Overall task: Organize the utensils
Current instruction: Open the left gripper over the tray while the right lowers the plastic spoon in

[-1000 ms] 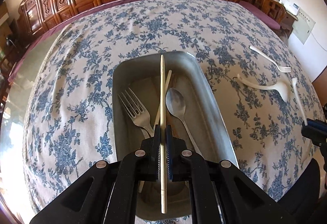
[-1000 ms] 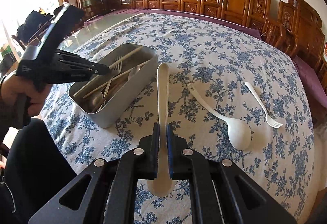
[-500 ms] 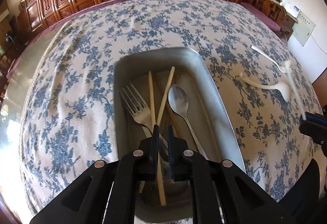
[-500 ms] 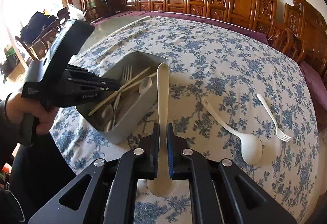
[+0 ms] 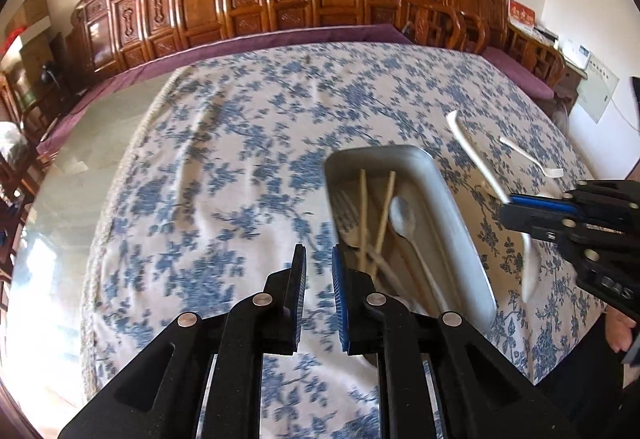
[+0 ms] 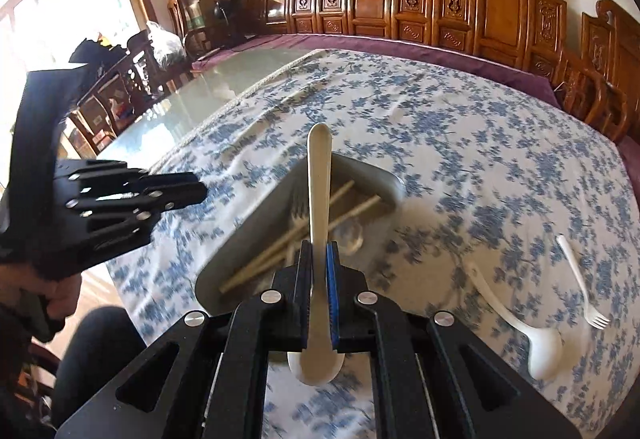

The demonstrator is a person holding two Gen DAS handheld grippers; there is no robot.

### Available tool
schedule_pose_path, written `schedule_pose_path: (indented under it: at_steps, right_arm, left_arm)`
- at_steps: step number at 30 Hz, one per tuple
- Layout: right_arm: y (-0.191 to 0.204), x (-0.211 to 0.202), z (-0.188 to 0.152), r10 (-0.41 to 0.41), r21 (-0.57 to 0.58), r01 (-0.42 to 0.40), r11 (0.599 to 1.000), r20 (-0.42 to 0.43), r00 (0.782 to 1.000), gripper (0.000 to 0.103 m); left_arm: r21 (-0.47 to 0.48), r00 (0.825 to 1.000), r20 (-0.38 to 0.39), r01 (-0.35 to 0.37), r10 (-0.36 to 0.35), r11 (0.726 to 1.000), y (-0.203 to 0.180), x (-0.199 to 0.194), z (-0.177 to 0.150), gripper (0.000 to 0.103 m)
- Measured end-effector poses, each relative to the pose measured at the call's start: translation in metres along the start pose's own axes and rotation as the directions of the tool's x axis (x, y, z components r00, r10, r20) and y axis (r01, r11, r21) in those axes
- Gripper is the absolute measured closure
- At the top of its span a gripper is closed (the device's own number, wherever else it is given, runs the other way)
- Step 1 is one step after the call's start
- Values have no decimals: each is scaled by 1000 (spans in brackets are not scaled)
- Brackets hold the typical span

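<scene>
The left gripper (image 5: 319,259), its jaws just parted and empty, hangs beside the near left edge of the metal tray (image 5: 452,199), which holds two chopsticks (image 5: 362,215), a metal spoon (image 5: 404,217) and a blurred fork. The right gripper (image 6: 319,259) is clamped on a white spoon (image 6: 319,175) above that tray. Only the right wrist view shows plainly the second white spoon (image 6: 532,339) and white fork (image 6: 580,279) on the tablecloth (image 6: 460,127), to the right of the tray.
</scene>
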State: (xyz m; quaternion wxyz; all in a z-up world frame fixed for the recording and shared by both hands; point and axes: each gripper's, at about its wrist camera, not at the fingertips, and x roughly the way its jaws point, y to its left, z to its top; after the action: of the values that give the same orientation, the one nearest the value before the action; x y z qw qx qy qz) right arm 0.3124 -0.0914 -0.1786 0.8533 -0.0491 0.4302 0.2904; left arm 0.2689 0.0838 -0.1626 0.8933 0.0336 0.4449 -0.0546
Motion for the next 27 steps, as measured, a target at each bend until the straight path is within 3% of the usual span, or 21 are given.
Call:
schedule_pose_path:
  at_steps: [16, 27]
  right_arm:
    - [17, 82, 13, -38, 39, 43, 998, -121, 992, 94]
    - [17, 98, 0, -45, 50, 54, 997, -163, 986, 94]
  left_arm:
    - [-52, 1000, 14, -13, 14, 999, 42, -16, -23, 91]
    - [-49, 1000, 3, -8, 8, 999, 41, -13, -30, 91]
